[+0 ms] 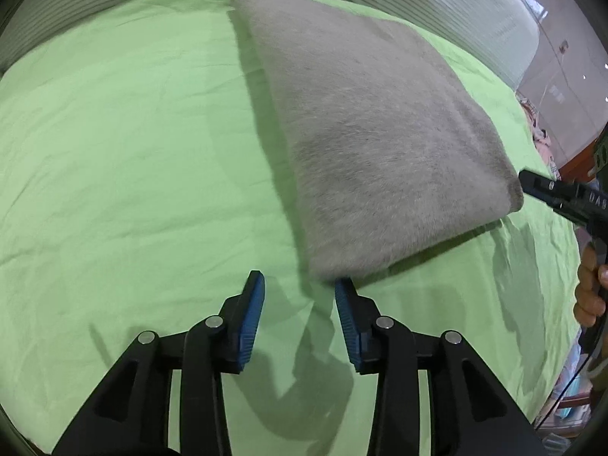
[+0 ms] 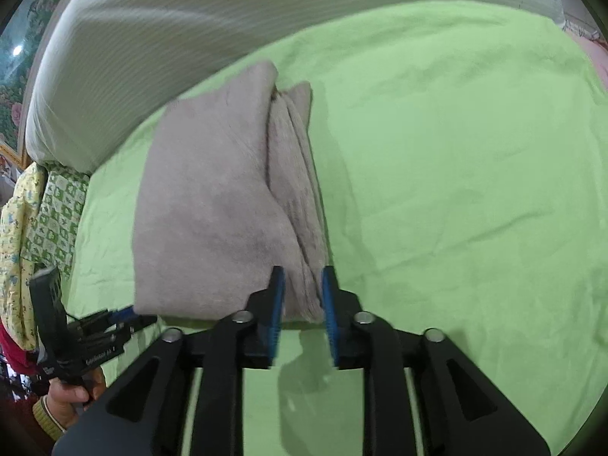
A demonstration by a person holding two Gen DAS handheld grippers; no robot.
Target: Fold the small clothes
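Observation:
A folded grey fuzzy garment (image 1: 364,140) lies on the green sheet (image 1: 133,152). My left gripper (image 1: 299,285) is open, its right pad just touching the garment's near corner. In the right wrist view the garment (image 2: 212,205) shows stacked folded layers along its right edge. My right gripper (image 2: 303,277) is open with its jaws on either side of that layered near corner, not closed on it. The right gripper also shows in the left wrist view (image 1: 551,190) at the garment's far right corner. The left gripper shows in the right wrist view (image 2: 125,317) at the garment's left corner.
A white striped quilt (image 2: 152,38) lies along the far side of the bed. A patterned yellow-green cloth (image 2: 41,205) hangs at the left edge. A glass wall and furniture (image 1: 558,87) stand beyond the bed at the right.

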